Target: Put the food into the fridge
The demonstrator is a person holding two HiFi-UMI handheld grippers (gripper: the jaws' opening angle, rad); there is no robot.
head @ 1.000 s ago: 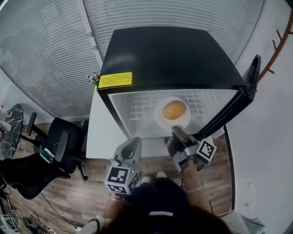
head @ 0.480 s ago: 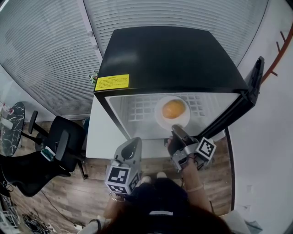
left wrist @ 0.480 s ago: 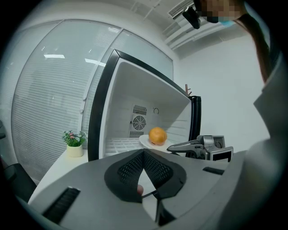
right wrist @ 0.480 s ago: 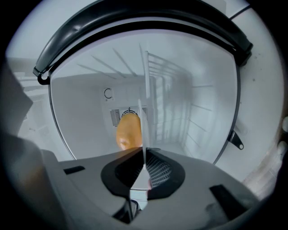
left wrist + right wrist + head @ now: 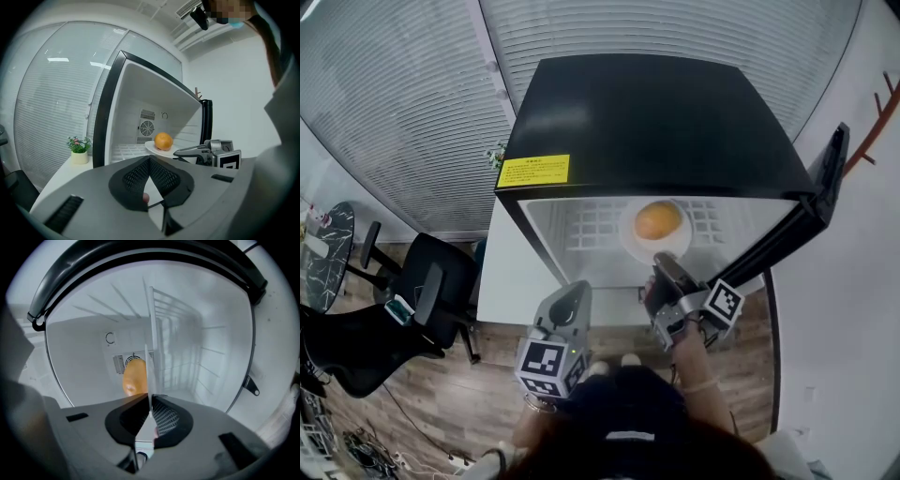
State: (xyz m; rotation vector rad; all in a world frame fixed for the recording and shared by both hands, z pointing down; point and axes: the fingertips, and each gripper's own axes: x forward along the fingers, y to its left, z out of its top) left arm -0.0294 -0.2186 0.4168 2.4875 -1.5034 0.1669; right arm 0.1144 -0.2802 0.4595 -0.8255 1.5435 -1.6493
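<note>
A black mini fridge [image 5: 656, 112] stands with its door [image 5: 802, 202] swung open to the right. Inside, a white plate [image 5: 630, 246] with an orange round food [image 5: 657, 221] rests over the white wire shelf [image 5: 586, 225]. My right gripper [image 5: 661, 265] is shut on the plate's near rim, at the fridge's opening. In the right gripper view the plate [image 5: 151, 343] runs edge-on between the jaws, with the food [image 5: 134, 377] to its left. My left gripper [image 5: 572, 292] hangs in front of the fridge, shut and holding nothing. The left gripper view shows the food [image 5: 163, 140] on the plate [image 5: 152, 148].
A white tabletop [image 5: 502, 272] borders the fridge's left side, with a small potted plant [image 5: 494, 156] at its back. A black office chair [image 5: 431, 291] stands on the wooden floor at the left. Window blinds run behind the fridge; a white wall is at the right.
</note>
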